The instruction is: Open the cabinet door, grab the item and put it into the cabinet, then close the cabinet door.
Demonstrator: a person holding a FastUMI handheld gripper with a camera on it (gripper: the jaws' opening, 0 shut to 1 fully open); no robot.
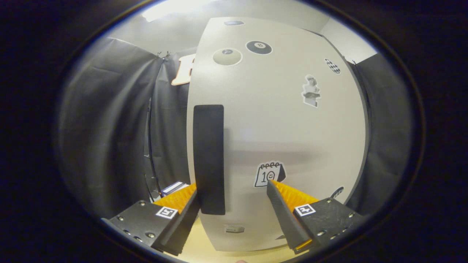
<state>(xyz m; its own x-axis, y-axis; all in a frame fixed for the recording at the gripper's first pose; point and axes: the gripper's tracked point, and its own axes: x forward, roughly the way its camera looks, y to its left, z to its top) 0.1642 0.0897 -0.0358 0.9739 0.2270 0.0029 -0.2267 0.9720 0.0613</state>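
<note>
The cabinet door (285, 120) stands shut and fills the space just ahead of you, its pale face dotted with stickers, a calendar sticker (270, 174) low down and a billiard-ball sticker (259, 47) near the top. The dark handle (208, 159) runs upright along the door's left edge, close to where the door meets the booth's dark cloth. Your claw (234, 190) is spread wide and has hold of nothing: one finger lies just left of the handle's lower half, at or past the door's left edge, the other sits well to the handle's right, its tip against the calendar sticker. So the handle stands between the fingers, nearer the left one. The cabinet rests on a light table (204, 248), a bare strip of which shows under the door's bottom edge. A small white and dark box (174, 187), perhaps the item to be stowed, lies beyond the left finger by the cloth; what it is cannot be told. A shut door fits both a door about to be opened and one closed again with the item inside, and this moment does not settle which. If you do take the handle, centre it between the fingers, close squarely on its long sides, and draw along the door's swing rather than straight back, so the grip does not slide off
</note>
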